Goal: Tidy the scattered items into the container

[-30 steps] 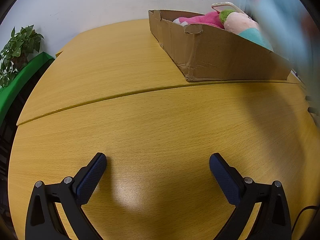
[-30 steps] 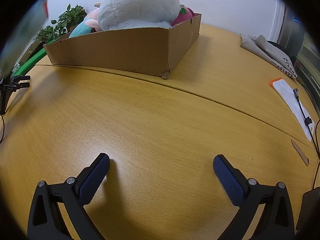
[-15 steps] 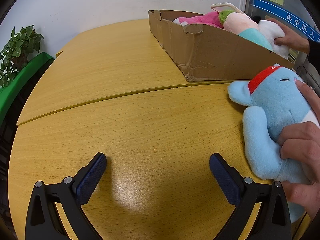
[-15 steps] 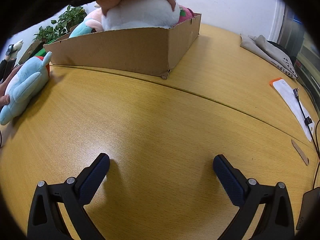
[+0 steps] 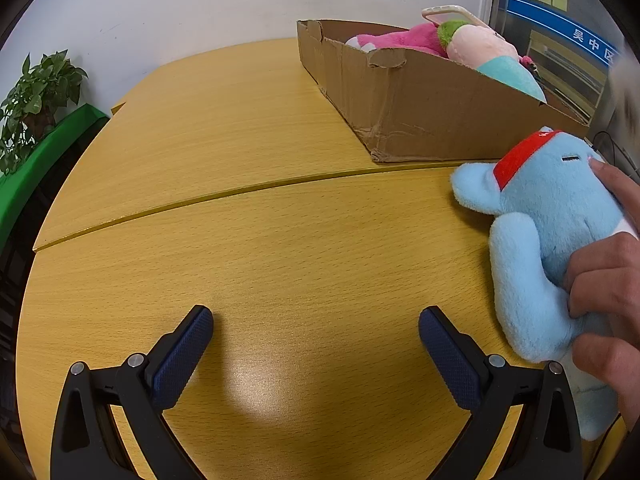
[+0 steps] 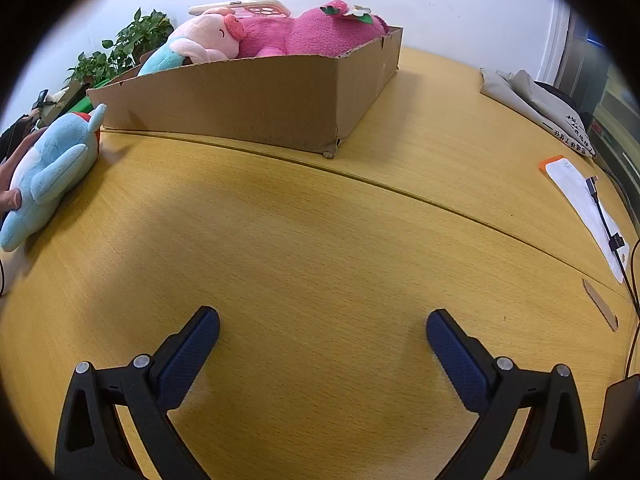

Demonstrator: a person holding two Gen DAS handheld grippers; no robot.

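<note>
- My left gripper [image 5: 316, 316] is spread wide with nothing in it, fingers [image 5: 182, 354] low over bare tabletop [image 5: 256, 248].
- Right gripper [image 6: 322, 322] same deal: released, empty, with lots of open wood ahead of it.
- Blue plush [image 5: 548, 248] lies on the tabletop just right of my left fingers, close to the right one. A bare hand [image 5: 604, 280] is gripping it. From the right wrist it's far off to the left of the fingers [image 6: 52, 168].
- Cardboard box [image 5: 420, 112] sits ahead and to the right of the left fingers, well apart from them. Its near corner is crumpled and rests right behind the seam [image 5: 240, 192] running across the tabletop.
- Inside the box: pink plush [image 6: 308, 36] and a pig plush [image 6: 208, 38] poking above the torn rim, with a phone [image 6: 240, 6] on top.
- Right of my right fingers, near the tabletop edge: a white sheet [image 6: 584, 208] with a cable [image 6: 608, 224] over it, and folded cloth [image 6: 532, 108] further back.
</note>
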